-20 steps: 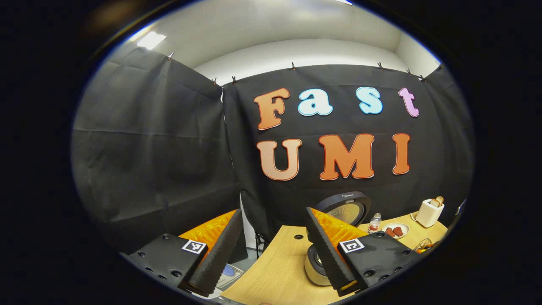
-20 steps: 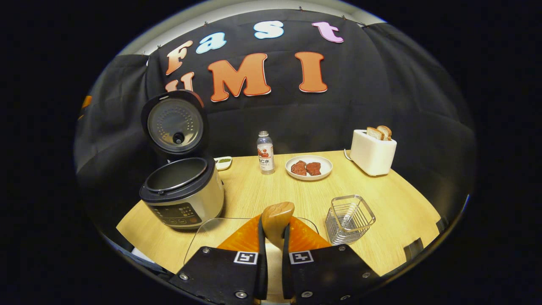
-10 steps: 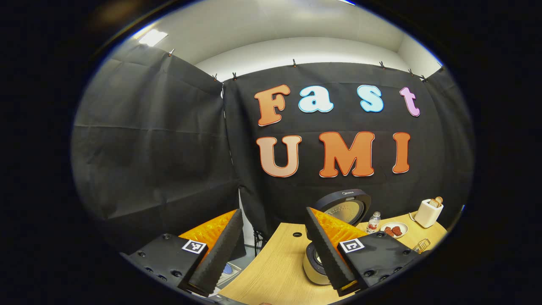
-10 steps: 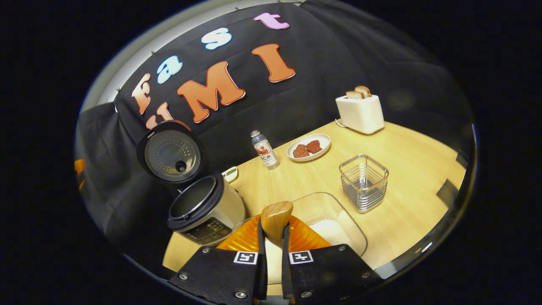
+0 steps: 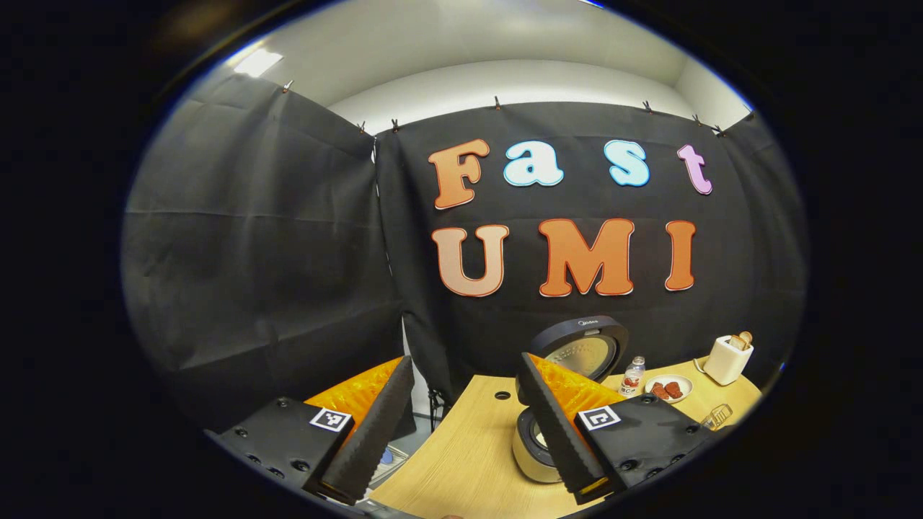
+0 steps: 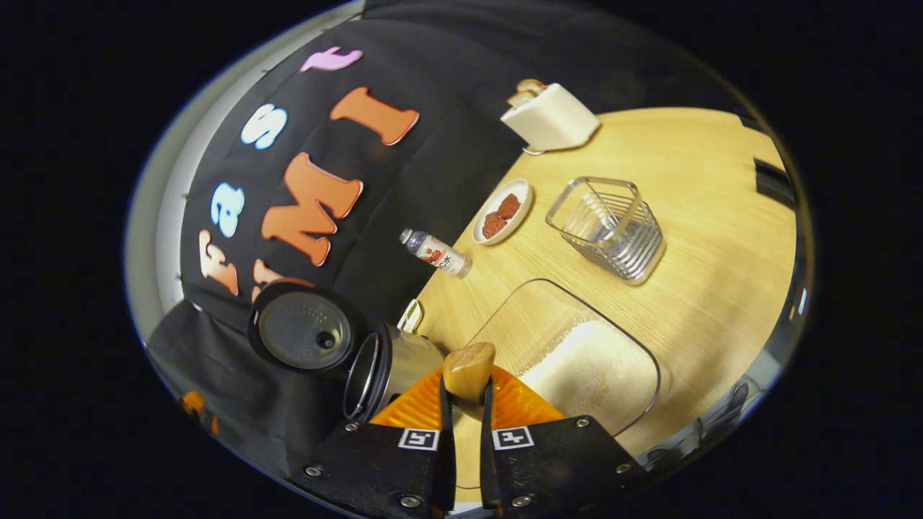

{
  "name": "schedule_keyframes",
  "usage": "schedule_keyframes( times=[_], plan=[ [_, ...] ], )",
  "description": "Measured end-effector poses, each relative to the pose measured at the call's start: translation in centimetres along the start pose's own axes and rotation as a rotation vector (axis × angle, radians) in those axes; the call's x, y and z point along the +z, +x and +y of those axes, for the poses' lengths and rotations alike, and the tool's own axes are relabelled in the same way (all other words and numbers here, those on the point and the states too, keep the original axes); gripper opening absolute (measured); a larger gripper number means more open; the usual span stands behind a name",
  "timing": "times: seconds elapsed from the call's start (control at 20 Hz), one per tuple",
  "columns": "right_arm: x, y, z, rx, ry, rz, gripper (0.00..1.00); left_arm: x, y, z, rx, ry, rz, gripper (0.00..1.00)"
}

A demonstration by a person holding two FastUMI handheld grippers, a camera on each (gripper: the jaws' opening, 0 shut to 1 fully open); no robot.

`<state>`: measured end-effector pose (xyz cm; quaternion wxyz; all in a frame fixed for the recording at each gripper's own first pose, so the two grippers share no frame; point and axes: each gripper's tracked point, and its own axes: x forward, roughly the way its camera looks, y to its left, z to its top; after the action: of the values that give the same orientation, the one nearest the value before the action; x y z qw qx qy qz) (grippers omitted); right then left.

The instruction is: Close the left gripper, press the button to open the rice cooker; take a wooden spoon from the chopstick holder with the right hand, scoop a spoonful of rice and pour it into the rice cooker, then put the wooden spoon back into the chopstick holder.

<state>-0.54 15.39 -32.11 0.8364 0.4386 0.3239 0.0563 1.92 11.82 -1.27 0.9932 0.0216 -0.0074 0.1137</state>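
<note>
In the right gripper view my right gripper (image 6: 461,395) is shut on the wooden spoon (image 6: 469,369), whose rounded end sticks up between the fingers. The view is strongly rolled. Just beyond the spoon lies the clear container (image 6: 535,324) with white rice (image 6: 595,375) in it. The rice cooker (image 6: 386,369) stands to the left with its lid (image 6: 303,329) up. The wire chopstick holder (image 6: 609,227) stands farther off on the table. My left gripper (image 5: 463,364) hangs open with nothing in it, short of the rice cooker (image 5: 530,455), whose lid (image 5: 577,349) is raised.
On the wooden table (image 6: 707,187) stand a small bottle (image 6: 436,254), a plate of red pieces (image 6: 502,213), a white toaster with bread (image 6: 551,115) and a small dish (image 6: 409,316) by the cooker. The table's left end (image 5: 461,461) lies under my left gripper.
The right gripper has rolled steeply with the spoon and come closer over the rice container. The left gripper has barely shifted and remains open.
</note>
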Motion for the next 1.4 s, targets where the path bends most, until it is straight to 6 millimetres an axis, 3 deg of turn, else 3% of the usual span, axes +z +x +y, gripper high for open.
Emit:
schedule_keyframes(
  times=[0.3,0.5,0.75,1.0,1.2,1.4],
  plan=[
    [2.2,-1.0,-0.3,0.063,0.246,-0.024,0.12,1.0,0.6,-1.3,-0.031,-0.008,-0.018,0.98],
    [3.8,-2.0,-0.7,0.068,0.301,-0.054,0.12,1.8,0.6,-1.9,-0.043,-0.004,-0.044,0.97],
    [6.7,-3.3,0.8,0.096,0.356,-0.089,0.13,1.6,0.8,-2.5,-0.053,-0.019,-0.044,0.95],
    [8.6,-4.4,3.5,0.113,0.375,-0.105,0.12,1.1,1.0,-3.1,-0.063,-0.009,-0.032,0.96],
    [10.1,-5.4,6.7,0.163,0.403,-0.108,0.12,1.1,1.2,-3.1,-0.077,-0.011,-0.023,0.95],
    [11.4,-5.2,9.9,0.181,0.390,-0.118,0.12,1.4,1.3,-3.0,-0.080,-0.027,-0.034,0.98]
  ],
)
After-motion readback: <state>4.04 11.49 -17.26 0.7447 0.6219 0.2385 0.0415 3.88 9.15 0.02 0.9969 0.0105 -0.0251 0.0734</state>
